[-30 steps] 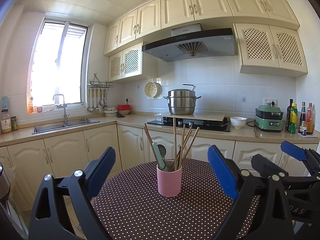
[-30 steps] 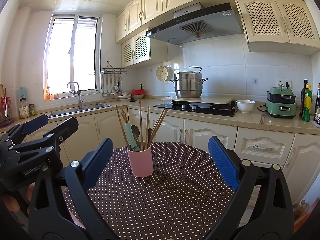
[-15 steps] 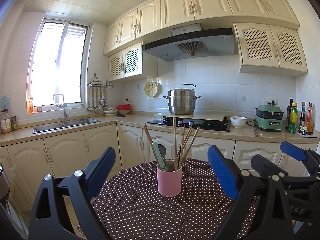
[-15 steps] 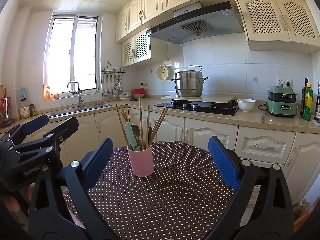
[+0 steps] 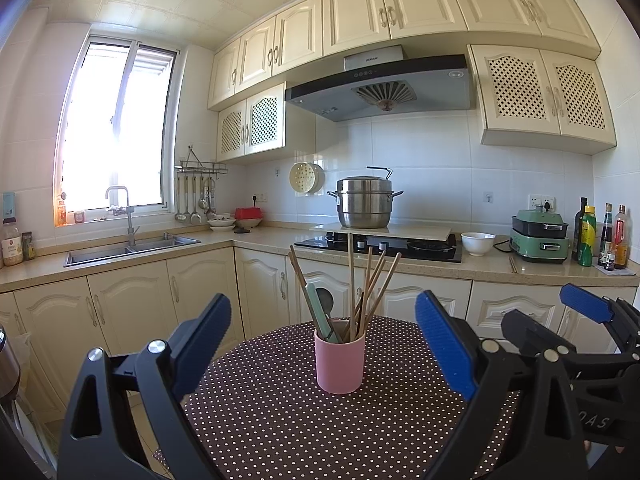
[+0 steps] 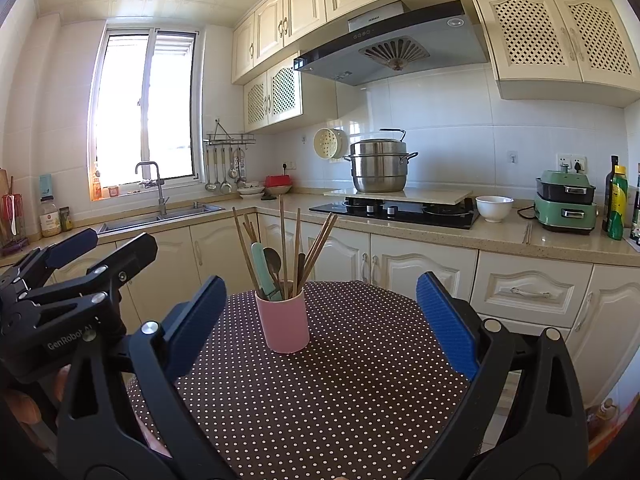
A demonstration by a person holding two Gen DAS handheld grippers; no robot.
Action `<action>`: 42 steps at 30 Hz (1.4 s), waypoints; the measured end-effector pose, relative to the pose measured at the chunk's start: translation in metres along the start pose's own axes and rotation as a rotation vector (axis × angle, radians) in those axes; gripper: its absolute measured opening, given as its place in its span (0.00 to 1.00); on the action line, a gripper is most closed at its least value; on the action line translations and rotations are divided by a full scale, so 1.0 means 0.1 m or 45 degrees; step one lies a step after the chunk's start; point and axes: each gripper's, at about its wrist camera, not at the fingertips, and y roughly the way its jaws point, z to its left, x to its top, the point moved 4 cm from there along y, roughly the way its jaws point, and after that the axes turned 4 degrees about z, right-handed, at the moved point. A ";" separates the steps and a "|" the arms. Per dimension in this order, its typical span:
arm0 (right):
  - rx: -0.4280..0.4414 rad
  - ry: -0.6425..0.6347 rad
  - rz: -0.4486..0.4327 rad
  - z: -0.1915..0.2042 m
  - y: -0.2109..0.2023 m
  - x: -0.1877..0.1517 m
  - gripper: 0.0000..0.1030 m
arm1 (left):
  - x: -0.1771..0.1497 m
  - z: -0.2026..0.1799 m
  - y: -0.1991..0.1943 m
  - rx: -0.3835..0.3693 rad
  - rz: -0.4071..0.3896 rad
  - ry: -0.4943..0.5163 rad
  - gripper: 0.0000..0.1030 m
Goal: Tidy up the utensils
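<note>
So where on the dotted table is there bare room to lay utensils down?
The table holds only the pink cup of utensils. Bare cloth lies right of the cup out to the rim, and in front of it between the open right gripper and left gripper. It is crowded only above the cup, where chopsticks fan out.

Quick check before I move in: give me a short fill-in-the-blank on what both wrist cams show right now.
1. The chopsticks and spoon stand in a ____ cup.
2. The cup stands on a table with a brown cloth with white ____.
3. The left gripper and right gripper both have their jaws ____, with nothing held.
4. The steel pot on the counter sits under the range ____.

Missing words: pink; dots; open; hood
</note>
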 end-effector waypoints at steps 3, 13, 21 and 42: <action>0.001 0.001 0.000 0.00 0.00 0.00 0.91 | 0.00 0.00 0.01 0.001 0.001 0.001 0.89; 0.002 0.002 0.006 0.01 0.03 -0.01 0.91 | 0.00 0.01 0.02 0.002 0.002 0.003 0.89; 0.002 0.004 0.014 0.00 0.06 -0.02 0.91 | -0.02 0.03 0.06 0.001 0.012 0.003 0.89; 0.007 0.024 0.035 -0.04 0.18 -0.06 0.91 | -0.04 0.00 0.23 -0.004 0.034 0.007 0.89</action>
